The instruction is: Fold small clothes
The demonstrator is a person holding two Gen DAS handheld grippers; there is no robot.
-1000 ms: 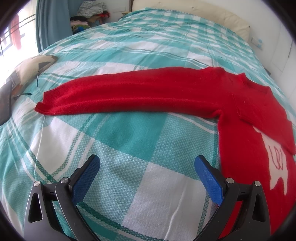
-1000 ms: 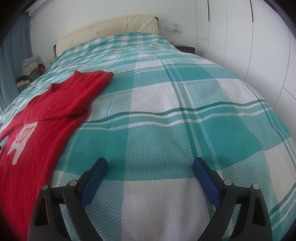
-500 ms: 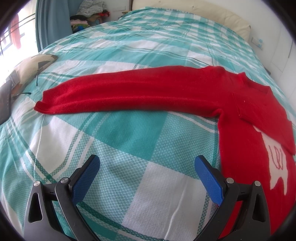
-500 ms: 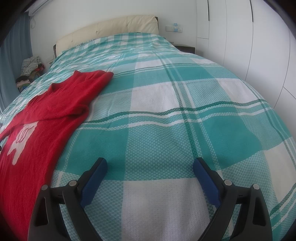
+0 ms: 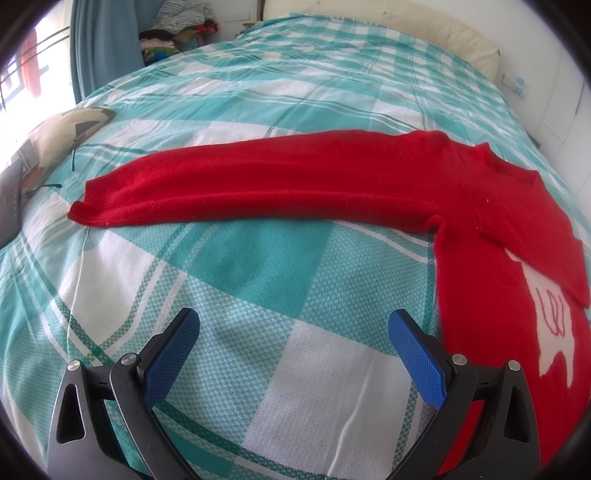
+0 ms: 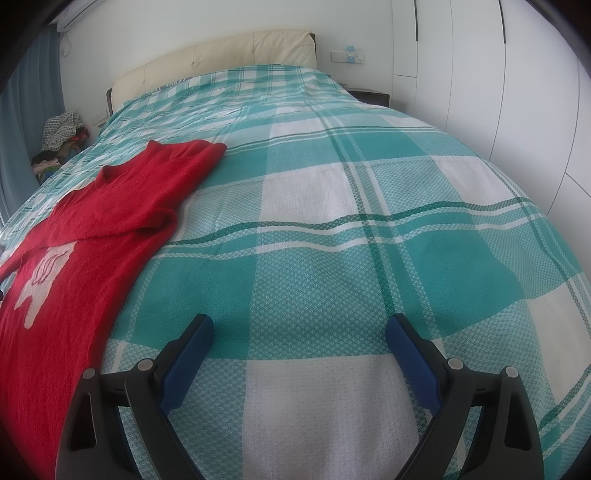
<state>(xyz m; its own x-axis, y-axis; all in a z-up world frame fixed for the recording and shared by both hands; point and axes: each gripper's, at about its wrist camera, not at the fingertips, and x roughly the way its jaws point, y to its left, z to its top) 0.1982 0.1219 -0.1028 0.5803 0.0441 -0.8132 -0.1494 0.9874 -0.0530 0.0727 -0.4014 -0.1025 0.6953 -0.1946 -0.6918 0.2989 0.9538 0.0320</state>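
Observation:
A red knit sweater (image 5: 491, 240) with a white motif lies flat on the teal-and-white checked bed cover (image 5: 258, 266). One long sleeve (image 5: 258, 188) stretches out to the left; the other sleeve is folded across the chest. My left gripper (image 5: 293, 326) is open and empty, above the cover just left of the sweater's body. In the right wrist view the sweater (image 6: 85, 236) lies at the left. My right gripper (image 6: 299, 328) is open and empty over bare cover, to the right of the sweater.
A beige cushion and dark objects (image 5: 55, 129) sit at the bed's left edge. A pile of clothes (image 5: 177, 33) is beyond the bed by a blue curtain. The cream headboard (image 6: 221, 62) is at the far end, and white wardrobes (image 6: 498, 92) stand on the right.

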